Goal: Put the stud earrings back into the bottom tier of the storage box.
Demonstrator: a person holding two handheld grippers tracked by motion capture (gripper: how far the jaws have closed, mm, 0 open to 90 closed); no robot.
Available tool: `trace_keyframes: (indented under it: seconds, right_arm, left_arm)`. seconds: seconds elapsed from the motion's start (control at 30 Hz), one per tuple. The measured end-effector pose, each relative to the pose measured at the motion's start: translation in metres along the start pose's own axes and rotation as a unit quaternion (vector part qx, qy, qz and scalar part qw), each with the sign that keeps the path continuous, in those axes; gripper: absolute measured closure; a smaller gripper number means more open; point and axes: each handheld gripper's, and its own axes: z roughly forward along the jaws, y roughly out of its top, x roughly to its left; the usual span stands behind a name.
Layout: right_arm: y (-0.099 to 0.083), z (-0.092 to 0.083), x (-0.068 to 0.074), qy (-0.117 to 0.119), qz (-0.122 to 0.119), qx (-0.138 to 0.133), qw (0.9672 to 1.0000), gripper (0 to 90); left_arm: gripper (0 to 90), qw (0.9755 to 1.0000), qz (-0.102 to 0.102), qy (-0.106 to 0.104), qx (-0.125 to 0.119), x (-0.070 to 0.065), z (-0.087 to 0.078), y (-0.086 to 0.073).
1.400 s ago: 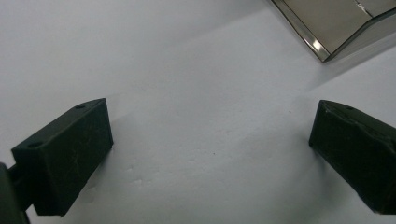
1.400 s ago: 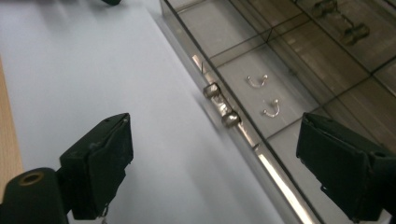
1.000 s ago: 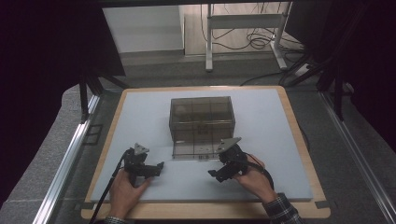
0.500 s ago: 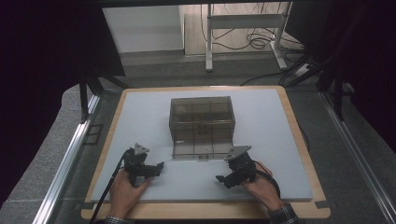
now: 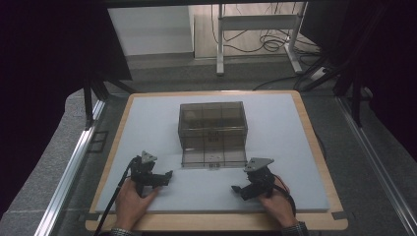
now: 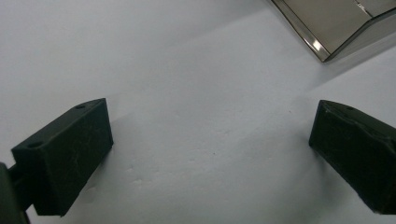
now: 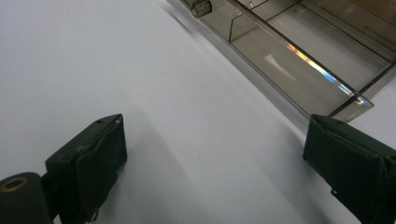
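Observation:
A smoky see-through plastic box (image 5: 212,123) with inner dividers stands in the middle of the white mat (image 5: 295,147). A flat, shallow tray part (image 5: 214,157) lies out in front of it. My left gripper (image 5: 166,178) rests low over the mat, left of and nearer than the tray. Its jaws are wide apart around bare mat (image 6: 210,112), and a corner of the box (image 6: 336,23) shows beyond them. My right gripper (image 5: 239,191) is open too, just this side of the tray's right corner. The tray's divided compartments (image 7: 289,51) lie beyond its open jaws (image 7: 215,123).
The mat lies on a wooden board (image 5: 216,223) whose edge runs close behind both hands. A metal rail (image 5: 74,162) borders the left side. Beyond the board are desk legs (image 5: 221,44) and cables (image 5: 268,44) on the floor.
My right gripper has drawn back from the tray's front toward the near edge and slightly right. The left gripper has stayed put.

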Motion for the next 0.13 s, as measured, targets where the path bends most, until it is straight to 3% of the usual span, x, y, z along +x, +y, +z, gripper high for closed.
trace_keyframes:
  seconds: [0.13]
  right_arm:
    - [-0.0002,0.0001,-0.0001,0.0,0.0,-0.001,1.0,5.6]
  left_arm:
    - [0.0,1.0,0.0,0.0,-0.001,0.0,0.0002,0.0]
